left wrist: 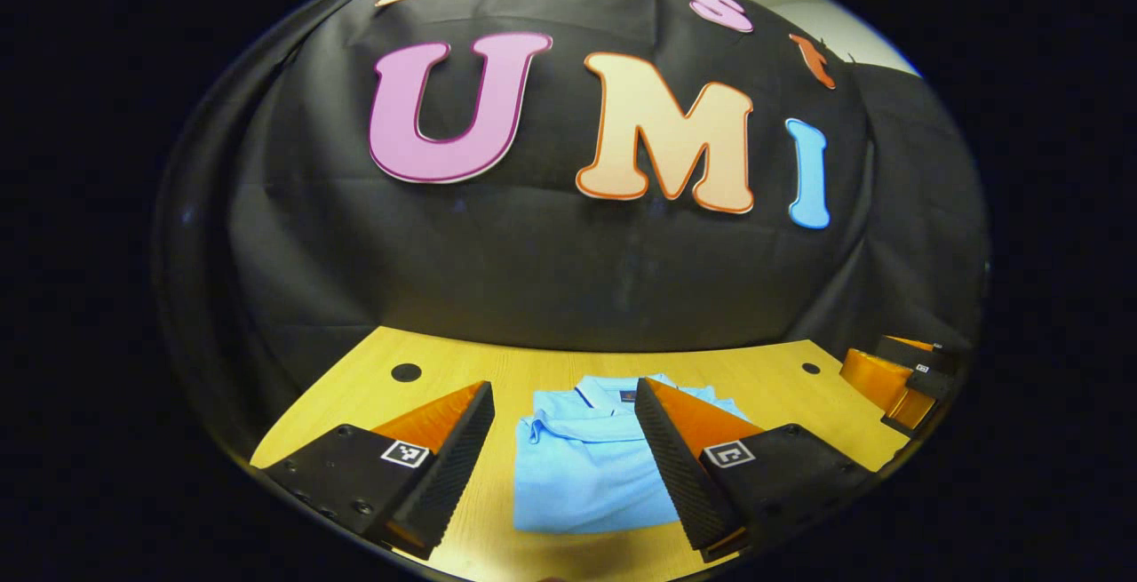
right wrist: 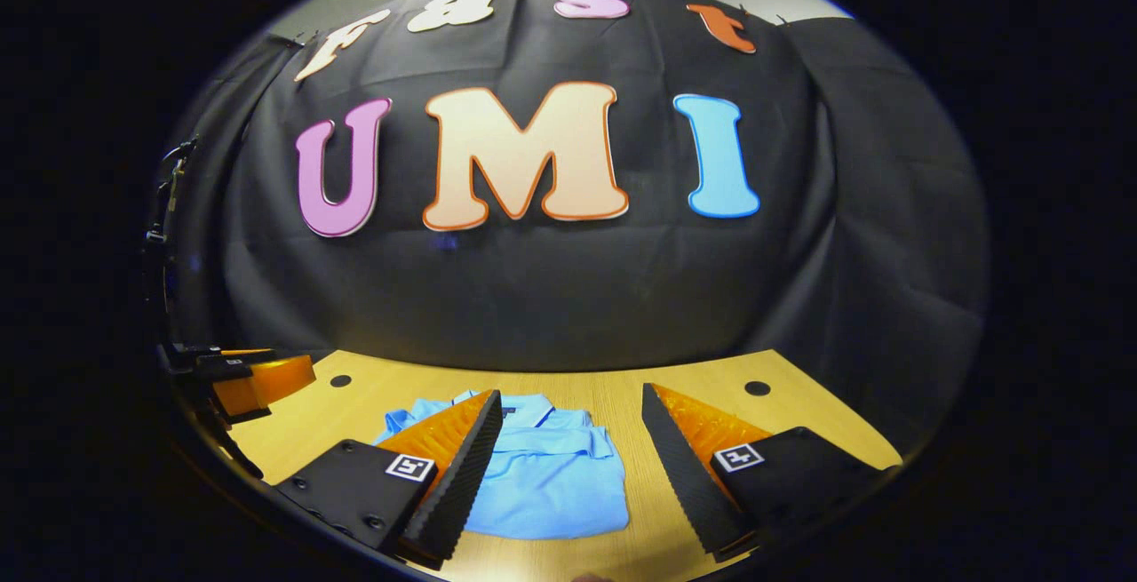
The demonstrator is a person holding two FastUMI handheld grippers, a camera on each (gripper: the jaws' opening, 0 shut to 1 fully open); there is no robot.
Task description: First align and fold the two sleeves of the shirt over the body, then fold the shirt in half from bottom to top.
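A light blue polo shirt (left wrist: 582, 466) lies folded into a compact rectangle on the wooden table (left wrist: 764, 378), collar at the far end. In the left gripper view my left gripper (left wrist: 564, 391) hangs open above it, nothing between its fingers. In the right gripper view the same shirt (right wrist: 546, 475) lies low and left of centre, and my right gripper (right wrist: 568, 400) is open over its right edge, holding nothing. The right gripper (left wrist: 897, 378) also shows at the far right of the left gripper view, and the left gripper (right wrist: 253, 382) at the far left of the right gripper view.
The wooden table (right wrist: 702, 378) has a round dark hole near each far corner (left wrist: 406, 372) (left wrist: 810, 368). Black cloth hangs as a wall right behind the table's far edge. Bare wood flanks the shirt on both sides.
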